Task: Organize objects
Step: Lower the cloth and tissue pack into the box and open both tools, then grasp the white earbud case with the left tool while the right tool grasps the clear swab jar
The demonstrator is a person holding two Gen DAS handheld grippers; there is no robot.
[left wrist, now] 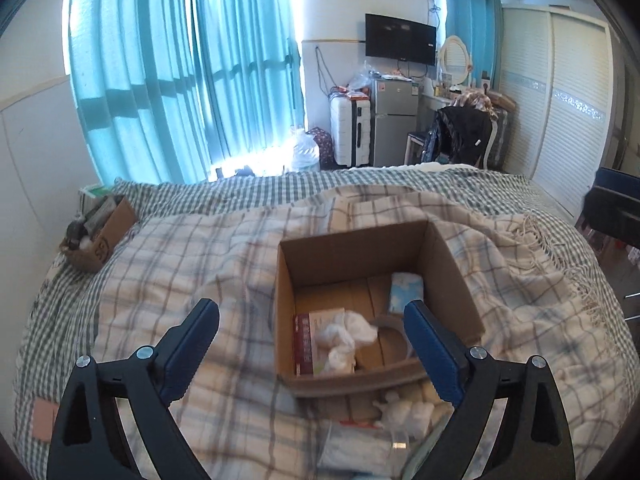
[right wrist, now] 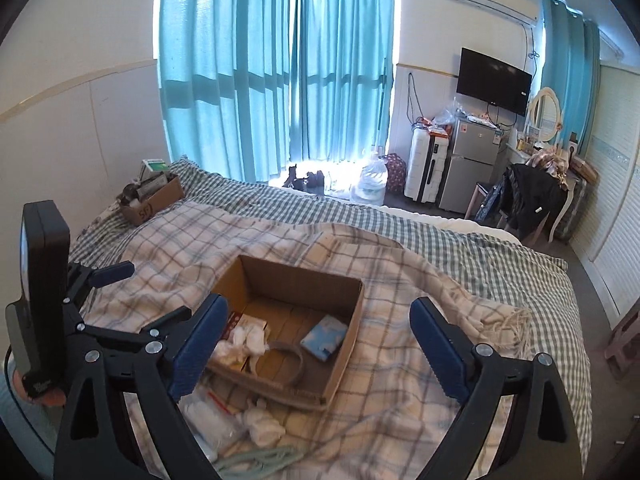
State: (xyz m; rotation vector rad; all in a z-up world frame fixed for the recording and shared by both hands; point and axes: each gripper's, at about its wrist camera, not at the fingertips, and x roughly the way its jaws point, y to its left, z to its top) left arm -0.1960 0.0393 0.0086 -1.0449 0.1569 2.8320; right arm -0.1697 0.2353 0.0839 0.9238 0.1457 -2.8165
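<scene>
Left wrist view: the left hand-held gripper (left wrist: 312,334) hangs over the bed (left wrist: 168,248) with its jaws spread wide and nothing between them. Directly ahead, at 12 o'clock, stands an open cardboard box (left wrist: 352,248). Already inside it are a red-edged packet (left wrist: 306,344) with crumpled white tissue (left wrist: 348,334) on top, a grey band (left wrist: 394,330) and a light blue packet (left wrist: 406,290) toward the box's far right corner.

Right wrist view: the right hand-held gripper (right wrist: 318,344) is likewise fully open and empty, with the box at 12 o'clock. The left hand-held gripper appears at 9 o'clock. Outside the box, just beside its near wall at 6 o'clock, lie a white wad (right wrist: 264,424), a clear plastic bag (right wrist: 212,416) and a pale green cord (right wrist: 260,458).

Judged from this layout, the sorting is partly done: four items are boxed, and at least three loose ones remain on the blanket. A second, smaller carton (right wrist: 154,198) at 10 o'clock is already full.
</scene>
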